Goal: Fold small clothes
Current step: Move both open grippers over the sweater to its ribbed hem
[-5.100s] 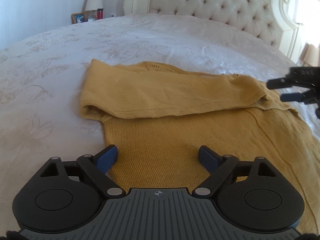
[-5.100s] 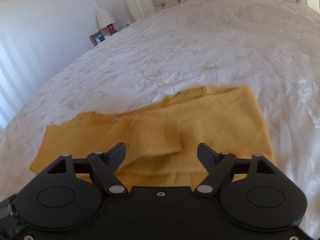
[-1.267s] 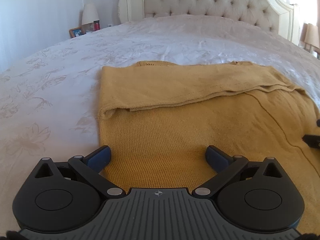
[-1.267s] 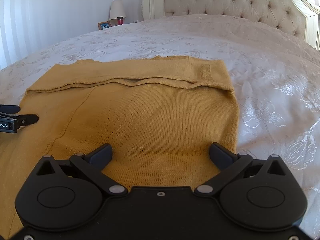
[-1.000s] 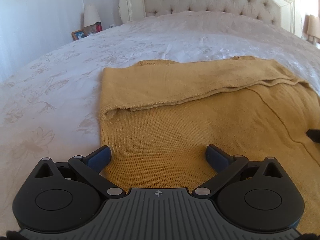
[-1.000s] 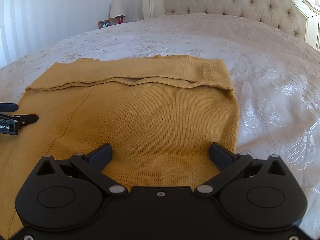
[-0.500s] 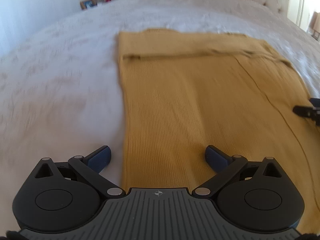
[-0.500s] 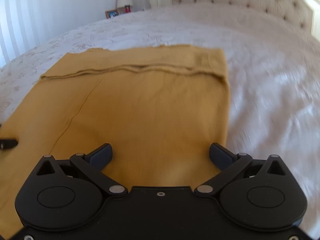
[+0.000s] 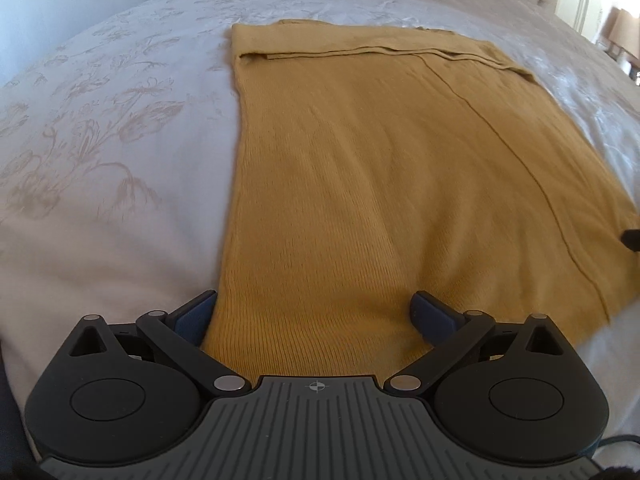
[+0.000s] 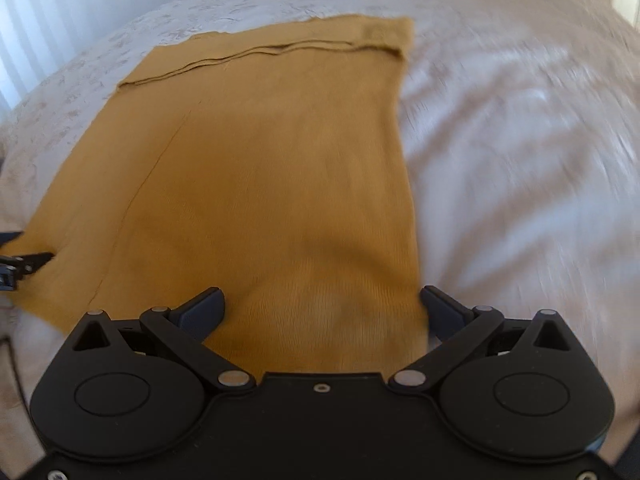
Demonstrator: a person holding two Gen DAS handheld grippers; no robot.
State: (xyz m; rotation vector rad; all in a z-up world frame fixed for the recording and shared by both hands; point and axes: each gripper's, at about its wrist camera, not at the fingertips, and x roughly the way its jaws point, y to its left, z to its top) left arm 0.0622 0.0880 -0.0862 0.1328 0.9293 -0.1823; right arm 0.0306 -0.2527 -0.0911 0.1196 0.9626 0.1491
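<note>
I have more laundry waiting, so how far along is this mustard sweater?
Done: the mustard sweater lies flat on the white bedspread, its far band folded over. In hand: left gripper and right gripper are open at the near hem corners, nothing gripped. Left: the main body folds.

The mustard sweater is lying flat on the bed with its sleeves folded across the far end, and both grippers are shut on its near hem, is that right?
Not quite: neither gripper is shut. In the left wrist view the left gripper stands open over the near hem of the mustard sweater, and the right wrist view shows the right gripper open too. The rest holds: it lies flat on the bed, sleeves folded across the far end.
</note>
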